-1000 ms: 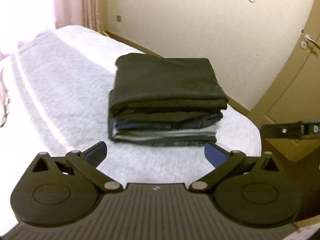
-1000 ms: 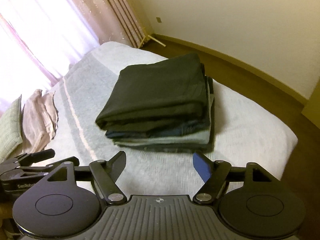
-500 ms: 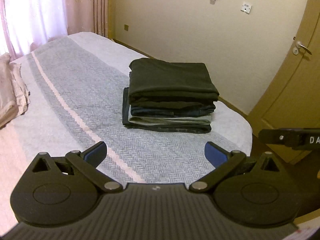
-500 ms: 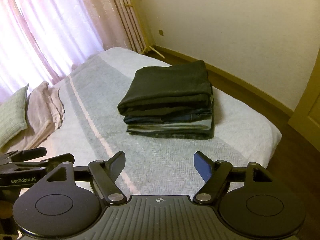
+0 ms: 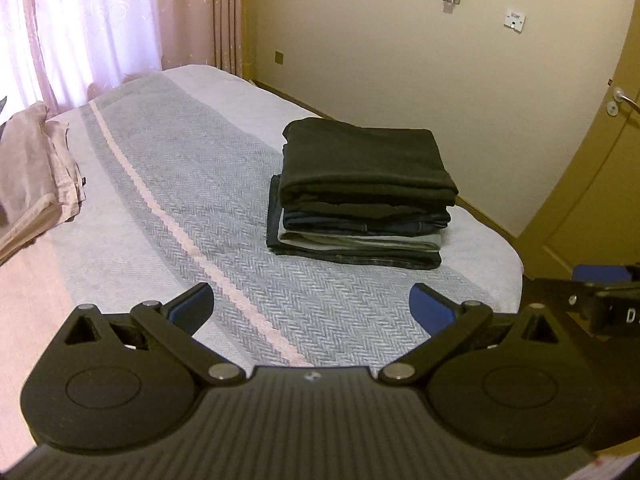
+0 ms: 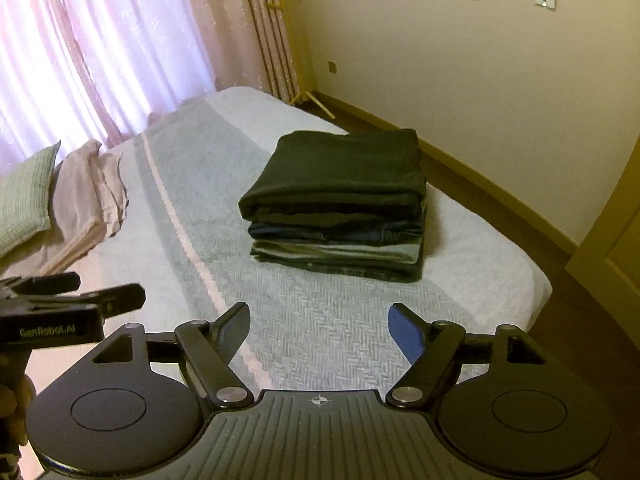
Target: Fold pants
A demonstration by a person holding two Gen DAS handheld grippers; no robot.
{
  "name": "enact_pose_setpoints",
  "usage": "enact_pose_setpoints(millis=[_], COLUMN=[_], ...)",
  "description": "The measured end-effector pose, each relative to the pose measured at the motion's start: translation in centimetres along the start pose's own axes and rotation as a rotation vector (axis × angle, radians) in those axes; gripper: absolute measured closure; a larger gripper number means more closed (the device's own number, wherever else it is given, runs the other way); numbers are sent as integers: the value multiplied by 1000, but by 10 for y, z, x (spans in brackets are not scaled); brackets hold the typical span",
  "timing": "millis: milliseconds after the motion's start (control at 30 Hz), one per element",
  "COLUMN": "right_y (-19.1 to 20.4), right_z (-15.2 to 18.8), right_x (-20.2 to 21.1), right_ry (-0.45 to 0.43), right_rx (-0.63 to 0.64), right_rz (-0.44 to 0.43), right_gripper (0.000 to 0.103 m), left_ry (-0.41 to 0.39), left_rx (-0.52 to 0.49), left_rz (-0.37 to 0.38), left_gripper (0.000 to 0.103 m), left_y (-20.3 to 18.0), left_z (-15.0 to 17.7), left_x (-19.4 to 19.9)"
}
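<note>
Bed point(image 5: 224, 184): wide bare cover between grippers and pants stack point(image 5: 360, 192), open passage. Stack stands near the far corner, wall point(image 6: 480, 80) beyond. Beige cloth point(image 5: 36, 168) and pillow point(image 6: 24, 196) lie at the left side.

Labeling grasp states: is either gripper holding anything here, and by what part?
Nothing held. Left gripper and right gripper are both open and empty, apart from the stack of folded pants on the bed.

The left gripper point(image 5: 311, 307) and the right gripper point(image 6: 319, 329) are held level side by side, fingers point(image 6: 405, 332) spread wide, gripping nothing.
</note>
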State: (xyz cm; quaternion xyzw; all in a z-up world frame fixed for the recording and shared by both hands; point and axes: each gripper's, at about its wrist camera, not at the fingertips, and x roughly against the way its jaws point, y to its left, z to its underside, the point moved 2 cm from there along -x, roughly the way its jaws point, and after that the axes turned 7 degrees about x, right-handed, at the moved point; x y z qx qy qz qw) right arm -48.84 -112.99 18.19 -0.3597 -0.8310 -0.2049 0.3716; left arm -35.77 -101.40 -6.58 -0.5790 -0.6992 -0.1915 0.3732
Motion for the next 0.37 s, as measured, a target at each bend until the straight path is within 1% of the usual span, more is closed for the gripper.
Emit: enact_pose_setpoints(millis=[233, 367], right_y=[-1, -3], right_z=[6, 6], right_x=[-2, -3], right_ry=[8, 9], right_rx=[-3, -6], right_rz=[-14, -17], right_gripper=[29, 29], left_ry=[7, -5], left_rx=[-13, -8], left_rz=[6, 19], left_gripper=[1, 1], left_y=[-8, -10], left_z=[3, 5], left_x=[-2, -1])
